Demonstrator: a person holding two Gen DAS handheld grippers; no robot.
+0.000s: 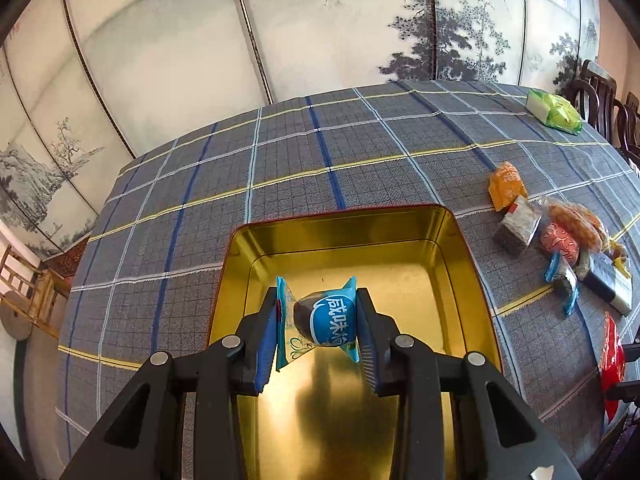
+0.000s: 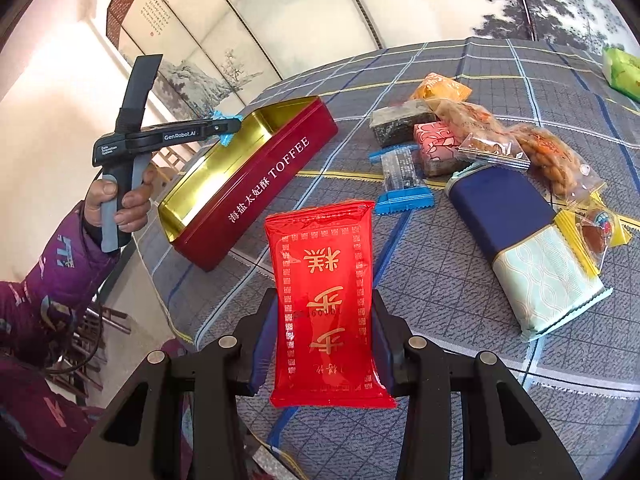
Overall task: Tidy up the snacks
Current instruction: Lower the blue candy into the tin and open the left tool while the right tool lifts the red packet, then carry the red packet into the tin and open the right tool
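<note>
My left gripper [image 1: 317,320] is shut on a small blue-wrapped snack [image 1: 326,318] and holds it over the open gold inside of the red toffee tin [image 1: 452,240]. From the right wrist view the same tin [image 2: 280,160] stands at the table's left edge, with the left gripper [image 2: 224,128] over its far end, held by a hand in a purple sleeve. My right gripper [image 2: 325,312] is shut on a flat red packet with gold characters [image 2: 324,280], raised above the checked tablecloth [image 2: 440,280].
Several loose snacks lie right of the tin: an orange packet [image 2: 442,87], a dark bar [image 2: 400,120], a pink packet [image 2: 434,140], a blue-ended clear wrapper [image 2: 402,178], fried twists in bags [image 2: 552,152], a long navy-and-mint pack [image 2: 520,240]. A green pack [image 1: 554,110] sits far back.
</note>
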